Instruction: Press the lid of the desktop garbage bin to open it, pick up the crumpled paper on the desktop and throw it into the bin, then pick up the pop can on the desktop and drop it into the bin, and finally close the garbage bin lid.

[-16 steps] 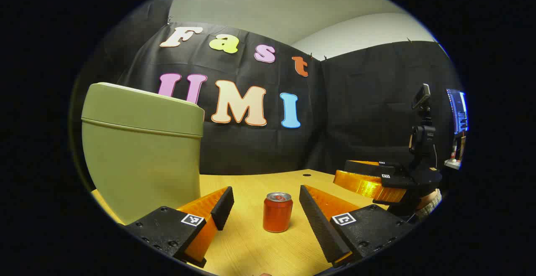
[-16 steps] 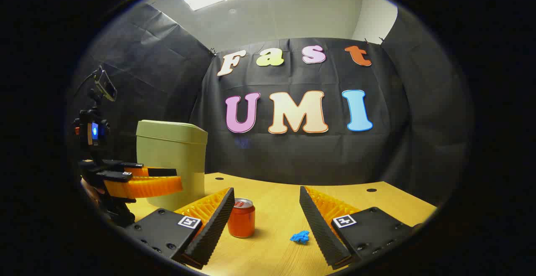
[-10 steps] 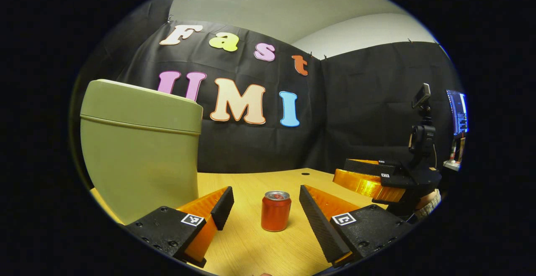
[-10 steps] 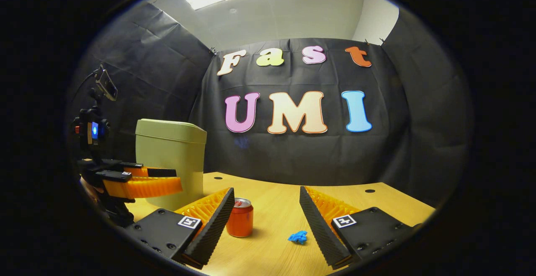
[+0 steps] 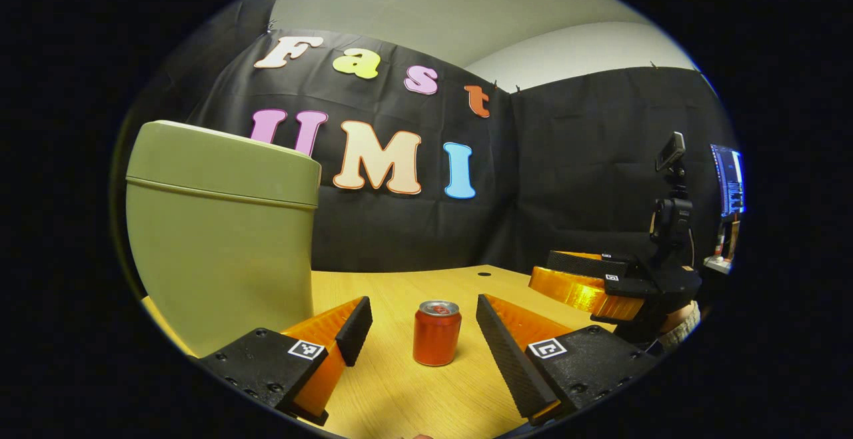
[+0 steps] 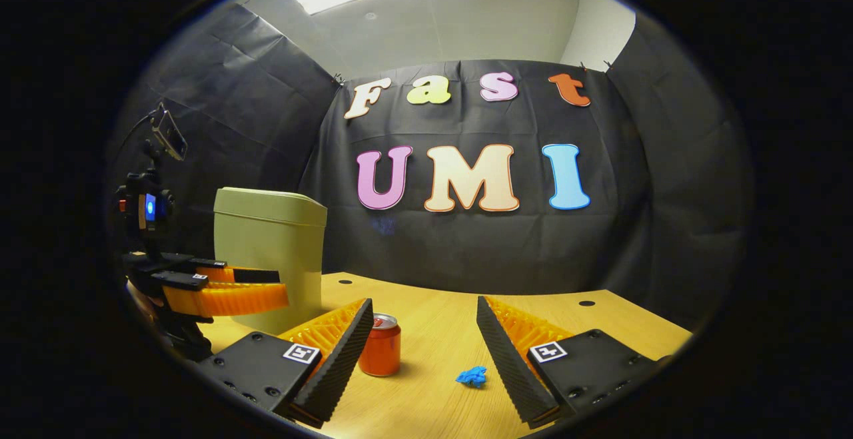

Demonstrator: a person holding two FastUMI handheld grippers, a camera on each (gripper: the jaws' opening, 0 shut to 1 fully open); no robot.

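In the left gripper view, the left gripper (image 5: 421, 332) has its jaws wide apart with nothing held. The pop can (image 5: 436, 333) stands upright on the wooden table (image 5: 400, 399) between the 2 jaws, a little ahead of the tips and touching neither. The can is red-orange with a shiny silver top. Past the left jaw, close by, stands the garbage bin (image 5: 223, 232). It is pale green and tall, and its lid (image 5: 223, 162) is down. Off beyond the right jaw is the right gripper (image 5: 556, 272), with a bit of a sleeve (image 5: 680, 322) behind it.

In the right gripper view, the right gripper (image 6: 421, 339) also has its jaws wide apart and holds nothing. The crumpled paper (image 6: 472, 376) lies on the table between the jaws, nearer the right jaw. It is small, blue and scrunched up. The can (image 6: 380, 354) stands just beside the left jaw, partly hidden behind its tip. Farther left is the bin (image 6: 270, 259), and the left gripper (image 6: 283, 286) is in front of it.
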